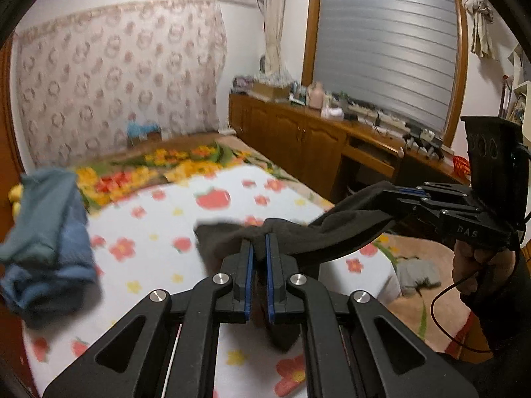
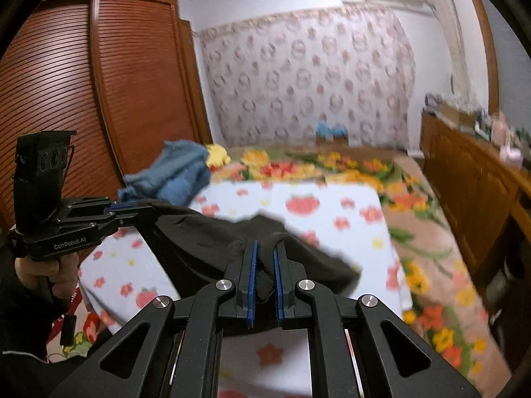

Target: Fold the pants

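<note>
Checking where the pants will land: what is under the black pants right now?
The black pants hang between the left gripper and right gripper above the white flowered sheet. The patch directly beneath them is covered.

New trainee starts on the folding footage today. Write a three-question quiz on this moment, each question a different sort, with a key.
1. True or false: the black pants lie flat on the strawberry-print sheet.
2. Multiple choice: what does the left hand-held gripper hold? A) the blue clothes pile B) the black pants C) nothing
3. Short answer: where do the folded blue clothes sit in the right wrist view?

Key
1. False: they hang stretched between the left hand-held gripper and the right hand-held gripper, above the sheet.
2. B: both sets of jaws are shut on the dark fabric.
3. At the far left of the bed, near the wooden wardrobe.
</note>
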`<state>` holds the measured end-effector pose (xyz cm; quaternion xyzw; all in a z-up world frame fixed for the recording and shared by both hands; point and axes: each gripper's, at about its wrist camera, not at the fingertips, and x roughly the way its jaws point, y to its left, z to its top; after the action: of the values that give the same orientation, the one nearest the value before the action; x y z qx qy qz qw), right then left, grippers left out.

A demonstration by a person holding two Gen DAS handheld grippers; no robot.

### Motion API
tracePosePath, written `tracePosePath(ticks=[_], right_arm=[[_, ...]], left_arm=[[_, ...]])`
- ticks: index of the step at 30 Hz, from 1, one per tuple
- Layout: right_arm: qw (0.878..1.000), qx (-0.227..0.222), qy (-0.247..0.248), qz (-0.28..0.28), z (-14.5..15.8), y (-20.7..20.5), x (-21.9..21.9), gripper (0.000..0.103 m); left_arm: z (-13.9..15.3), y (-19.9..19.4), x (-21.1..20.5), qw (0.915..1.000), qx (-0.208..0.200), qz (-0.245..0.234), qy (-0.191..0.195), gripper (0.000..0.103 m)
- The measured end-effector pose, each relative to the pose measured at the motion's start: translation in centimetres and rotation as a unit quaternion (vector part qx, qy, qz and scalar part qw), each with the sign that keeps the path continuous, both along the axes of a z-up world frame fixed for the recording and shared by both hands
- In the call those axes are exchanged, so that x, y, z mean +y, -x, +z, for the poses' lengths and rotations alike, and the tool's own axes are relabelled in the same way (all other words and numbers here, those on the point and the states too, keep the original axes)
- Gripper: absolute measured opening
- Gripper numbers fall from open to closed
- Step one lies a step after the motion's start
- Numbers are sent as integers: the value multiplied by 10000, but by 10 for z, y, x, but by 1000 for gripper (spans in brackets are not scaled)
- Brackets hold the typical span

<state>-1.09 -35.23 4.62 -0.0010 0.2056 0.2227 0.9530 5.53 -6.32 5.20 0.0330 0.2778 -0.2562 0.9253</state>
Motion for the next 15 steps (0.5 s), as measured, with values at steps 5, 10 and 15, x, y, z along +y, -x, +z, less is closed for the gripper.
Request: tracePosePath(ticks=[5, 10, 15], right_arm=[[9997, -158, 54, 152, 12, 8, 9, 9], [9996, -76, 65, 258, -1, 3, 10, 9], [9994, -114, 155, 284, 7, -20, 11, 9]], left_arm=[[10, 0, 11, 9998, -135, 110, 1, 7], [8, -5, 14, 9997, -159, 158, -24, 7], [17, -13, 13, 9995, -274, 151, -80, 7]])
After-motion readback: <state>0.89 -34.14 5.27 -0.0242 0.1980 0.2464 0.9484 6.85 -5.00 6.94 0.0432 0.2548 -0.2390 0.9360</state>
